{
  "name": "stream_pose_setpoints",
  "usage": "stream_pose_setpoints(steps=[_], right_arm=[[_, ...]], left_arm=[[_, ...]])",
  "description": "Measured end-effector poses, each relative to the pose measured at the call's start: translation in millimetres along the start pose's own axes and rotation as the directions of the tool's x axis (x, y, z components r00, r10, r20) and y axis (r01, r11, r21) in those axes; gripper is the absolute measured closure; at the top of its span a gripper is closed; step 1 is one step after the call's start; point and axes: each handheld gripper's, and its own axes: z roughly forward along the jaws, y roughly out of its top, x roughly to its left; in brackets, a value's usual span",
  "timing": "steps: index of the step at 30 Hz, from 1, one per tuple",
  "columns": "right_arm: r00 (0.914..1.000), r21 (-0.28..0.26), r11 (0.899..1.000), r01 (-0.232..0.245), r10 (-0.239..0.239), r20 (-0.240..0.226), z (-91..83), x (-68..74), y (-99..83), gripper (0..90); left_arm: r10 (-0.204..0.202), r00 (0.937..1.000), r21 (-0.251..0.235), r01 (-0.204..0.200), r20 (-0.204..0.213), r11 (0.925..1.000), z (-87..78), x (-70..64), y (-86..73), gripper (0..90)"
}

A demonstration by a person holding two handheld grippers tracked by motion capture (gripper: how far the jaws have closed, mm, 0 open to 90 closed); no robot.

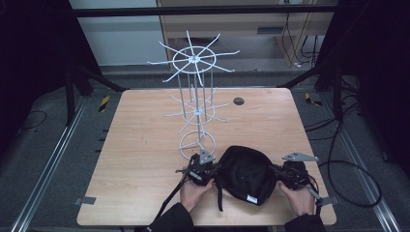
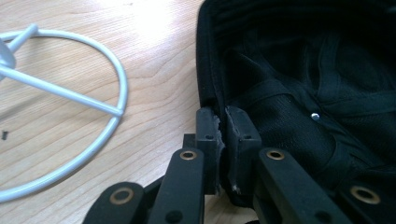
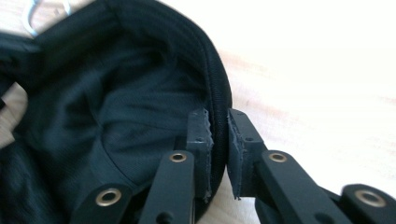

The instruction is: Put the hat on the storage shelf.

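Black cap (image 1: pixel 246 175) is seen lying upside down at the near edge of the wooden table (image 1: pixel 145 154), just near-right of the white wire rack (image 1: pixel 196 104). Its left rim is pinched between the closed jaws of the left gripper (image 2: pixel 222 122), and its right rim sits between the jaws of the right gripper (image 3: pixel 217 126), which are pressed close on it. A small white label (image 1: pixel 251 198) is seen on the cap's near side; its writing cannot be read
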Motion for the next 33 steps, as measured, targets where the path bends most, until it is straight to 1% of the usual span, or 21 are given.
stream_pose_setpoints(steps=[2,3,4,5,7,8,9,11,13,14,15,16,17,20,23,24,26,27,28,31,33], right_arm=[[1.0,-0.039,0.999,0.0,0.0,0.007,-5.5,2.1,3.9,82.1],[1.0,-0.039,0.999,0.0,0.0,0.007,-5.5,2.1,3.9,82.1],[0.9999,-0.092,0.996,0.012,-0.011,0.013,-11.3,3.2,7.6,82.6],[0.9999,-0.092,0.996,0.012,-0.011,0.013,-11.3,3.2,7.6,82.6],[0.9997,-0.146,0.989,0.021,-0.019,0.014,-17.0,5.2,10.8,82.7],[0.9995,-0.183,0.983,0.03,-0.028,0.011,-20.8,7.5,12.8,82.8],[0.9995,-0.183,0.983,0.03,-0.028,0.011,-20.8,7.5,12.8,82.8],[0.9988,-0.232,0.971,0.048,-0.048,0.008,-25.8,11.4,15.1,82.8],[0.9975,-0.266,0.961,0.07,-0.069,0.012,-29.2,14.4,17.0,82.9],[0.9959,-0.3,0.95,0.089,-0.09,0.01,-33.1,18.1,19.2,82.8],[0.9959,-0.3,0.95,0.089,-0.09,0.01,-33.1,18.1,19.2,82.8],[0.9954,-0.312,0.946,0.093,-0.095,0.009,-34.8,20.5,20.1,82.8],[0.994,-0.332,0.937,0.104,-0.109,0.002,-37.5,23.9,21.5,82.8],[0.991,-0.349,0.929,0.122,-0.134,-0.009,-39.3,27.5,21.8,82.8],[0.9886,-0.351,0.927,0.132,-0.149,-0.021,-39.6,29.8,21.0,82.8],[0.9879,-0.353,0.926,0.133,-0.153,-0.027,-40.0,31.3,20.5,82.8],[0.9847,-0.354,0.924,0.146,-0.17,-0.038,-41.0,35.5,19.3,82.8],[0.9834,-0.352,0.924,0.152,-0.177,-0.041,-40.9,36.7,18.9,82.8],[0.9826,-0.354,0.922,0.157,-0.182,-0.038,-40.6,38.0,18.5,82.9],[0.9823,-0.347,0.924,0.162,-0.185,-0.032,-40.5,39.9,17.7,83.0],[0.9824,-0.346,0.923,0.168,-0.186,-0.019,-41.0,40.2,17.3,83.4]], left_arm=[[-0.003,1.0,-0.002,0.003,0.003,1.0,2.0,-1.7,0.9,83.8],[-0.003,1.0,-0.002,0.003,0.003,1.0,2.0,-1.7,0.9,83.9],[-0.004,1.0,-0.005,0.004,0.005,1.0,4.6,-3.8,2.1,83.9],[-0.004,1.0,-0.005,0.004,0.005,1.0,4.6,-3.8,2.1,84.1],[0.002,1.0,-0.003,-0.002,0.004,1.0,7.0,-5.2,3.5,84.2],[0.0,1.0,-0.005,0.0,0.0,1.0,8.1,-6.2,4.4,84.4],[0.0,1.0,-0.009,0.0,0.002,1.0,9.5,-6.5,5.3,84.4],[-0.009,1.0,-0.014,0.009,0.001,0.9999,12.1,-7.0,7.0,84.5],[-0.014,0.9999,-0.016,0.014,0.001,0.9998,14.8,-6.7,8.6,84.6],[-0.019,0.9998,-0.022,0.019,-0.001,0.9996,17.9,-6.7,10.2,84.7],[-0.019,0.9998,-0.022,0.019,-0.001,0.9996,17.9,-6.7,10.2,84.7],[-0.023,0.9997,-0.024,0.023,-0.001,0.9994,19.5,-6.8,11.0,84.7],[-0.036,0.9993,-0.031,0.036,0.006,0.9989,22.8,-7.1,12.5,84.7],[-0.048,0.9988,-0.035,0.048,0.011,0.9982,25.8,-7.3,13.5,84.7],[-0.063,0.9979,-0.042,0.064,0.017,0.9971,29.5,-6.4,14.3,84.7],[-0.055,0.9983,-0.038,0.056,0.017,0.9977,30.6,-4.9,14.6,84.7],[-0.076,0.9968,-0.051,0.077,0.026,0.9957,35.2,-3.4,15.2,84.6],[-0.076,0.9968,-0.051,0.077,0.026,0.9957,35.2,-3.4,15.2,84.5],[-0.074,0.9969,-0.055,0.075,0.028,0.9957,36.6,-3.4,15.7,84.4],[-0.074,0.9968,-0.054,0.075,0.03,0.9957,37.1,-3.1,16.1,83.7],[-0.069,0.9971,-0.052,0.071,0.03,0.9961,36.4,-3.0,16.1,82.2]])
